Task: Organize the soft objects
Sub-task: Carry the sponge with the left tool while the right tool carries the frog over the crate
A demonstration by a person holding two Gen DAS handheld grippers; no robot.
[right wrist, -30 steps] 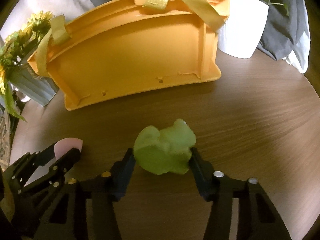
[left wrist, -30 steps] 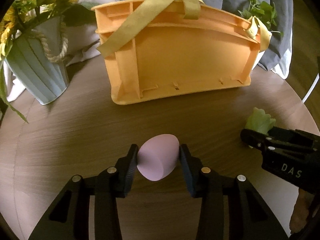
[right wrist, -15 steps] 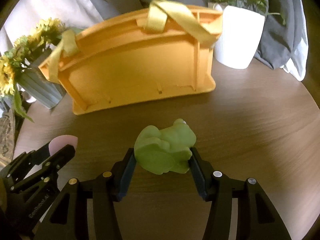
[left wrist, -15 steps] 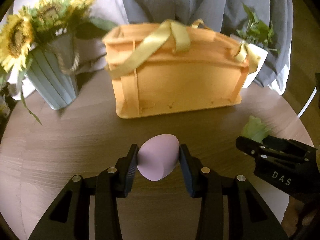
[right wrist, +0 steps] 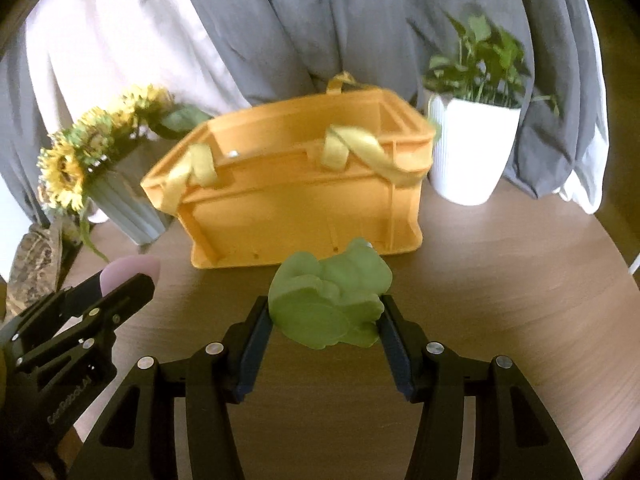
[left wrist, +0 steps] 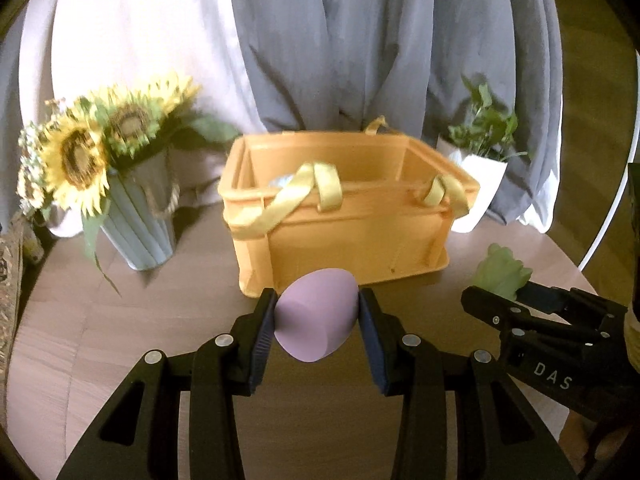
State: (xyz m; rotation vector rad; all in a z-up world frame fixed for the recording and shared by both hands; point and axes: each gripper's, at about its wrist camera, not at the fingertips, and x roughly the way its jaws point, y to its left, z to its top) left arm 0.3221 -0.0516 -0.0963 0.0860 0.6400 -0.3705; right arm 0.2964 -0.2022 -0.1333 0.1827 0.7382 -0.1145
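Left wrist: fingers [left wrist: 266, 330] clamp the purple sponge [left wrist: 316, 316]; right fingers [right wrist: 258, 334] clamp the green toy [right wrist: 328, 300].

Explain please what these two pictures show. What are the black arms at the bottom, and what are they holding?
The black arms are hand-held grasping tools, one in each of a person's hands. Each carries a camera looking along its fingers, so each picture is one tool's own view. The left tool grips a purple egg; the right tool grips a green toy. Ahead, on a round wooden table, stand an orange bin with yellow straps, a sunflower vase and a white plant pot.
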